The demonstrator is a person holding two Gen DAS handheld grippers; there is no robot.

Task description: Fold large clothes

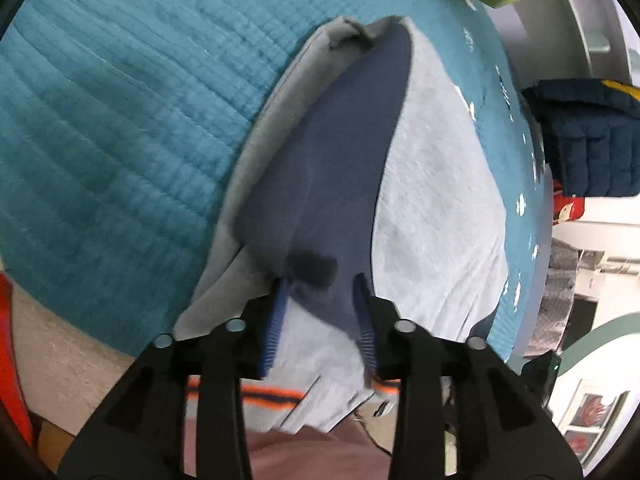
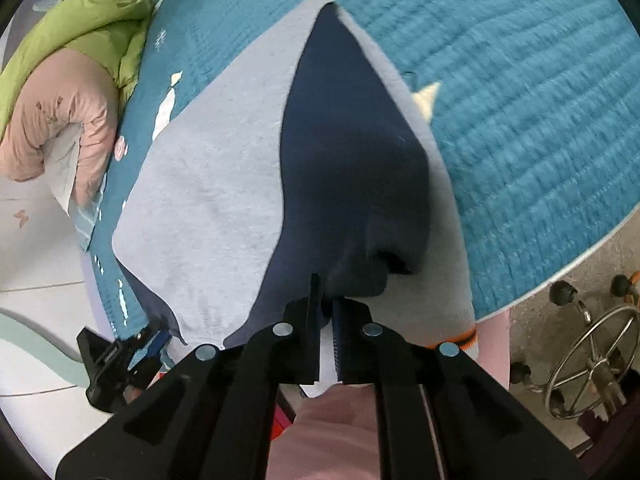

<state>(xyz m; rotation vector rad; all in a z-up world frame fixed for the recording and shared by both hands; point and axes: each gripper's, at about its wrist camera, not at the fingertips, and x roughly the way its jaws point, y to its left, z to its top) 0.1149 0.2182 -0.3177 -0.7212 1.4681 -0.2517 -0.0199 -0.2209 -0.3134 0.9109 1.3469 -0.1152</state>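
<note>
A grey and navy sweatshirt [image 1: 432, 208] with an orange-striped hem lies on the teal quilted bed cover [image 1: 120, 128], its navy sleeve [image 1: 340, 160] laid over the grey body. My left gripper [image 1: 322, 284] has its jaws apart, with navy cloth bunched between the blue pads [image 1: 276, 320]. In the right wrist view the same sweatshirt [image 2: 208, 184] shows, and my right gripper [image 2: 326, 300] is shut on its navy sleeve [image 2: 352, 168] near the cuff. The left gripper [image 2: 120, 356] shows at the lower left there.
A green and pink duvet [image 2: 72, 80] lies at the bed's far side. A dark blue padded jacket [image 1: 592, 140] hangs beyond the bed edge. A chair base with castors [image 2: 592, 356] stands on the floor to the right.
</note>
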